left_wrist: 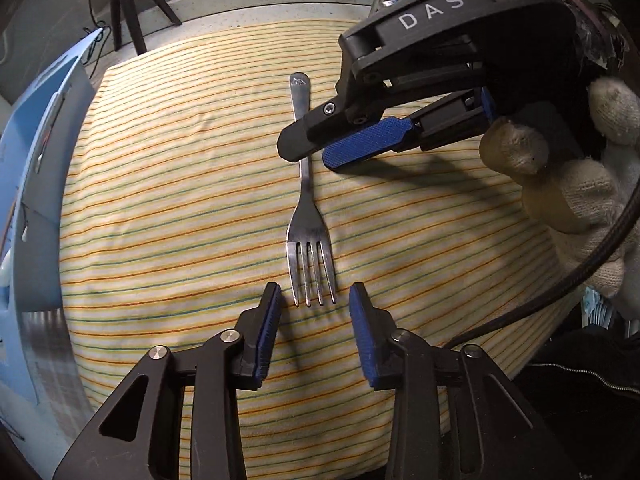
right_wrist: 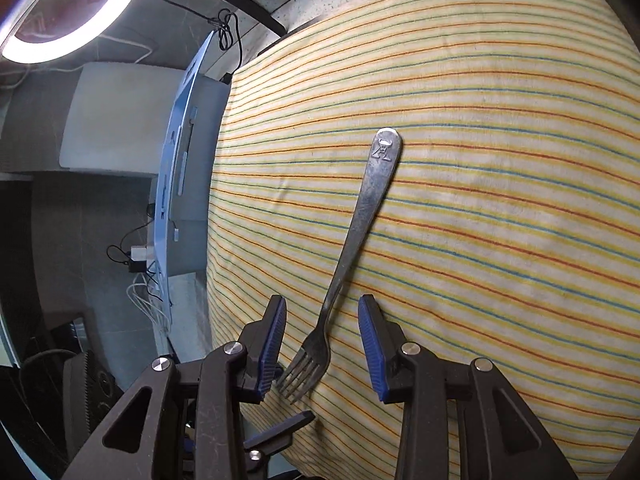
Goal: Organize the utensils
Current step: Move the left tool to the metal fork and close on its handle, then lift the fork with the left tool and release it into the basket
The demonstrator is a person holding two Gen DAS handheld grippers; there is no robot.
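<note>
Left claw (left_wrist: 314, 308) stood released, the fork (left_wrist: 306, 184) tines just ahead, its handle running straight away. Right claw (left_wrist: 310, 146) straddled the handle, pads apparently not clenched.

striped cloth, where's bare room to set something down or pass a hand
Bare striped cloth lies between the fork and the blue panel. It is crowded at the fork: right gripper over the handle, left gripper at the tines.

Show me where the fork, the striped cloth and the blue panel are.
fork (left_wrist: 307, 200), left wrist view, on the neck above the tines.
striped cloth (left_wrist: 180, 200), left wrist view, on bare fabric left of the fork.
blue panel (right_wrist: 176, 184), right wrist view, on its flat face.
</note>
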